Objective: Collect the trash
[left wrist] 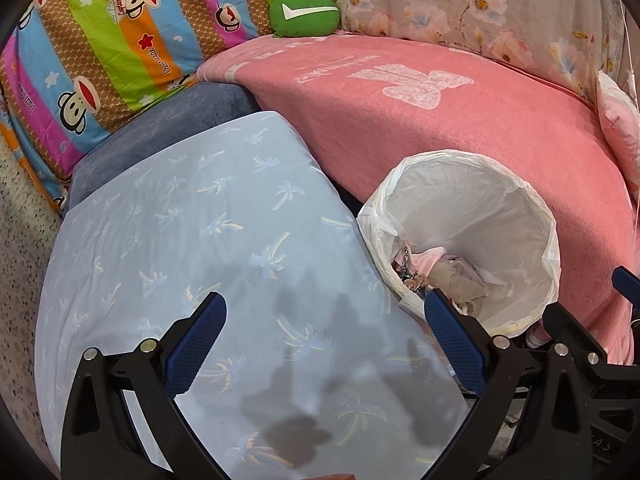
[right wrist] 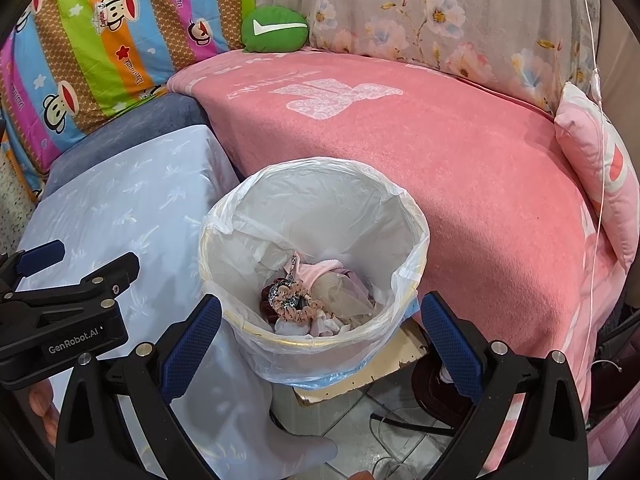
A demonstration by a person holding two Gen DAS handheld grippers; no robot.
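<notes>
Trash bin: white-lined trash bin sits just ahead of and between the right gripper fingers; trash (crumpled wrappers, pink scraps, a spotted band) lies in its bottom.
Right fingers: spread wide, holding nothing; their tips flank the bin's near rim, probably lined up over the mouth for a drop or a look inside.
Left fingers: left gripper also spread and empty, hovering over the pale blue palm-print sheet; the bin lies beyond its right finger.
Placement: bin is wedged between the blue sheet and the pink blanket, likely so it is reachable from either surface.
Right view only: floor under the bin, cables, and the left gripper's body seen from the side.
Left view only: shadows of the fingers on the sheet; no loose trash shows there.
Farther out: green cushion, striped cartoon bedding, floral fabric.
</notes>
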